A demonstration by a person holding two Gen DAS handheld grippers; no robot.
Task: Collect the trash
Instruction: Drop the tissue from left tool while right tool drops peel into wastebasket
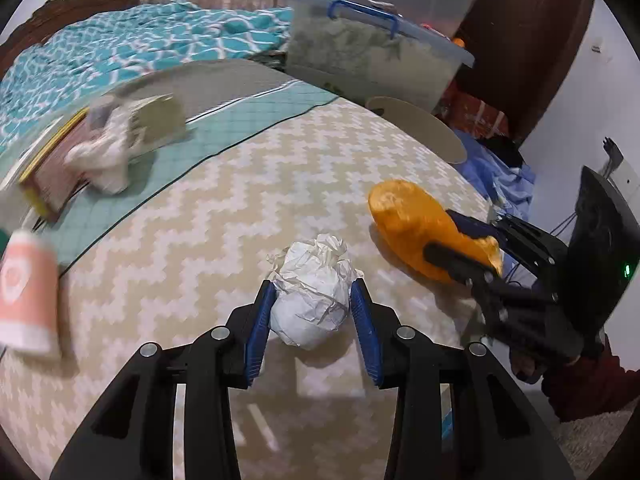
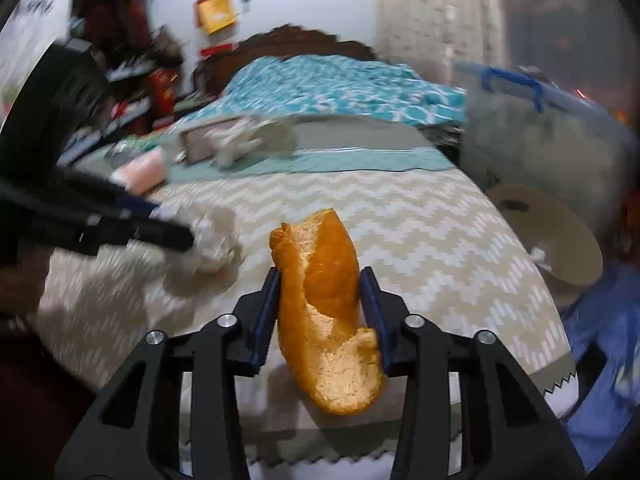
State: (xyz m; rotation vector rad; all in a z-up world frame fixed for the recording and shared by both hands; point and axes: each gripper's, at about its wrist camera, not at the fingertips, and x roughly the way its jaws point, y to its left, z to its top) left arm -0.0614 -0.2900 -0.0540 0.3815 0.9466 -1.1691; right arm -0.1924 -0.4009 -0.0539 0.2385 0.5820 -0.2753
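In the left wrist view we see our left gripper closed around a crumpled white paper ball: the two blue pads press its left and right sides, the ball fills the gap between them, and its wrinkled top pokes out past the fingertips. The ball sits low over the zigzag-patterned cloth, though we cannot tell whether it touches the cloth or hangs just above it. To the right in the same view our right gripper is clamped on an orange peel, whose rounded end reaches well beyond the fingers toward the middle of the cloth, apart from the paper ball. The right wrist view confirms the hold: the right gripper has the orange peel wedged upright between its blue pads, the pale inner pith facing us at the lower end and the orange skin rising past the tips. There the left gripper shows as a blurred dark shape at the left with the paper ball at its tip. Farther back, blurred, lie a pink cup, a white wad on a teal mat, a tan round disc and a clear storage bin.
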